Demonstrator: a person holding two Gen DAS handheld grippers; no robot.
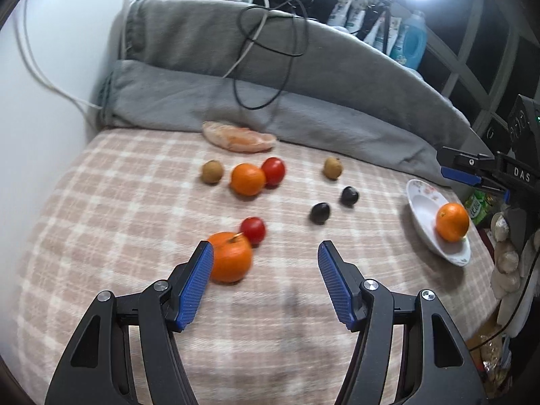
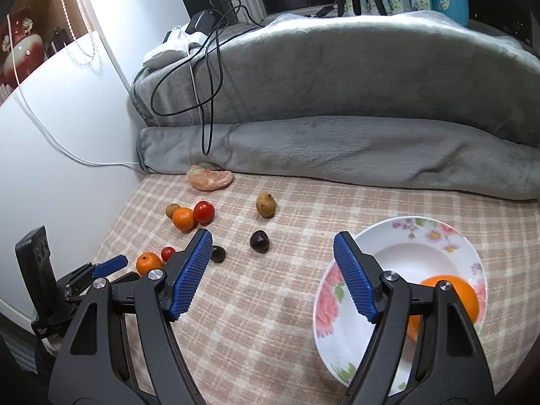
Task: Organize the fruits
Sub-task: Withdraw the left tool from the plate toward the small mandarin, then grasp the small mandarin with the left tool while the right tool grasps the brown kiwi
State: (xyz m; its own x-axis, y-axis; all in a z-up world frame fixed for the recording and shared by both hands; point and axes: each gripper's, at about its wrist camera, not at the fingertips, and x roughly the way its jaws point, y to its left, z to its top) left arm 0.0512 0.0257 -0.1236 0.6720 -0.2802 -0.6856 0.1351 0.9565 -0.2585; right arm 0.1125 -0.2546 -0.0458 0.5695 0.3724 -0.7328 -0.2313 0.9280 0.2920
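Note:
My left gripper (image 1: 266, 253) stands open low over the checked blanket. An orange (image 1: 231, 256) lies just past its left finger, touching nothing on the right. A red tomato (image 1: 253, 230) sits behind that orange. Further off lie another orange (image 1: 247, 179), a second tomato (image 1: 273, 171), two brown fruits (image 1: 212, 171) (image 1: 332, 168) and two dark plums (image 1: 320, 212) (image 1: 349, 195). My right gripper (image 2: 272, 246) is open and empty, beside a flowered plate (image 2: 405, 260). The plate holds one orange (image 2: 469, 293), partly hidden by the right finger. The left gripper (image 2: 126, 267) shows at the lower left.
A folded grey blanket (image 1: 303, 108) with dark cables (image 1: 270, 44) walls off the back. A pale peel-like lump (image 1: 238, 136) lies at its foot. A white wall (image 1: 50, 135) bounds the left. The plate (image 1: 422, 202) sits near the bed's right edge.

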